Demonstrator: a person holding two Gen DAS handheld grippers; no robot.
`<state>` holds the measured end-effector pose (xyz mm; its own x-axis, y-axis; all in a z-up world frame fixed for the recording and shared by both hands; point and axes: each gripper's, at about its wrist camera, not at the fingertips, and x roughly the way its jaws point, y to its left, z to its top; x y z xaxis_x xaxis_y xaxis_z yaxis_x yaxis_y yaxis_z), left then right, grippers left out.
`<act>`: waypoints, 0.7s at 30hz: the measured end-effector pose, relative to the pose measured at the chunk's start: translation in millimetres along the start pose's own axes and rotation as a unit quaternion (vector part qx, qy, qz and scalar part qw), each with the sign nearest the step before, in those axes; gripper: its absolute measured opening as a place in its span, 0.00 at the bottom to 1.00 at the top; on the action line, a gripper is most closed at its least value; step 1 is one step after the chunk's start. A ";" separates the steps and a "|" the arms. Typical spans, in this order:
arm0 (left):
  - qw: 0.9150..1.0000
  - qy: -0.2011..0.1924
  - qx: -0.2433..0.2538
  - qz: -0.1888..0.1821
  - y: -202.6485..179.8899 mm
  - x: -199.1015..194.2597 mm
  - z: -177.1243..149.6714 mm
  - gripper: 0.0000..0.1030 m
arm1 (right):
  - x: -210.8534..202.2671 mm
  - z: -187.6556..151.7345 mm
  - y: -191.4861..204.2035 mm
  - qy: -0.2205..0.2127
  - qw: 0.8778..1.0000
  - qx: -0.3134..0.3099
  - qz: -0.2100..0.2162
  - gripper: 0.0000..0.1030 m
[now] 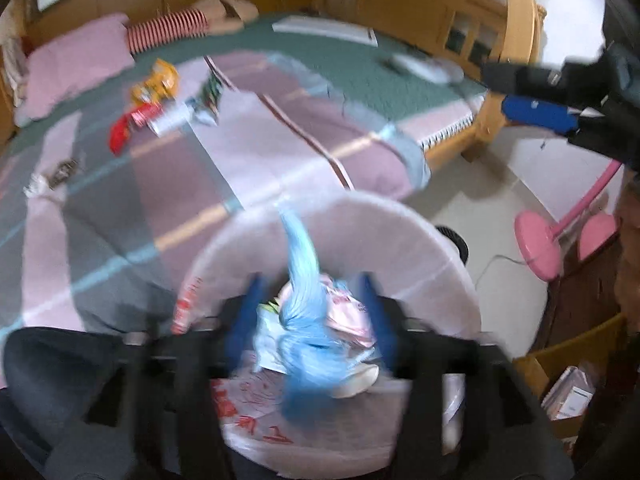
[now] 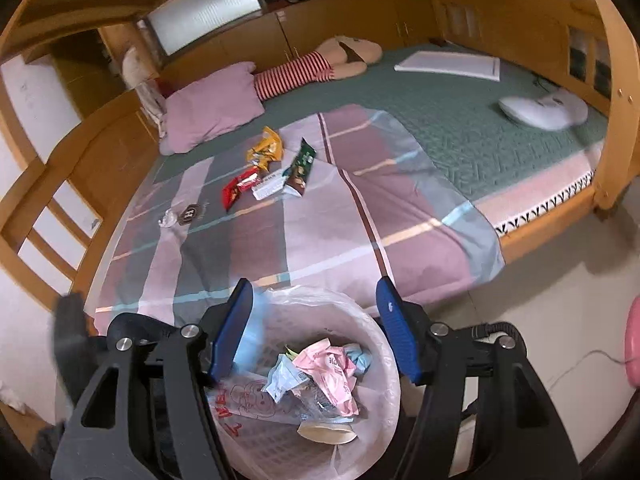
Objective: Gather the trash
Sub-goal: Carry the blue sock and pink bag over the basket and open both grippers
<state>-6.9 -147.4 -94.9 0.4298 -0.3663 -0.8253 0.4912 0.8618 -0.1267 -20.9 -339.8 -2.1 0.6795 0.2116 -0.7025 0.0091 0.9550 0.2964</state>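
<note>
A white waste basket (image 2: pixel 390 376) lined with a printed plastic bag stands on the floor at the bed's foot. It holds a pink wrapper (image 2: pixel 332 376) and other crumpled packets. My right gripper (image 2: pixel 316 300) hangs open just above it with nothing between its fingers. My left gripper (image 1: pixel 312 308) is over the same basket (image 1: pixel 360 208), jaws apart; a blurred light blue wrapper (image 1: pixel 304 280) is in the gap, clear of both pads. On the bedspread lie a yellow wrapper (image 2: pixel 266 150), a green one (image 2: pixel 302 164), a red one (image 2: pixel 240 186) and a white carton (image 2: pixel 270 188).
A clear scrap and a dark brown packet (image 2: pixel 192 212) lie further left on the striped blanket (image 2: pixel 320 240). A pink pillow (image 2: pixel 216 108), a striped plush toy, a white pad (image 2: pixel 452 65) and a wooden frame surround the bed. A pink stand (image 1: pixel 536 240) is on the floor.
</note>
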 end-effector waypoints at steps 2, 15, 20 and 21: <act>1.000 0.011 -0.005 0.003 2.8 8.4 -2.7 0.81 | 3.5 1.2 2.9 0.008 1.000 0.005 0.001 0.61; 0.996 -0.031 -0.078 0.031 44.6 -13.9 -5.4 0.90 | 15.2 7.3 42.4 0.006 1.000 -0.014 -0.008 0.67; 0.993 -0.035 -0.104 0.042 54.7 -15.6 -5.0 0.90 | 21.0 8.4 47.0 0.010 1.000 -0.023 -0.009 0.67; 0.993 -0.038 -0.106 0.045 55.6 -16.6 -5.0 0.90 | 21.2 8.6 46.5 0.010 1.000 -0.021 -0.007 0.67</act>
<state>9.5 -91.7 -91.1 0.5245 -0.3021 -0.7960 0.2802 0.9441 -0.1737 0.2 -292.7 2.4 0.6644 0.2029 -0.7193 -0.0137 0.9656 0.2597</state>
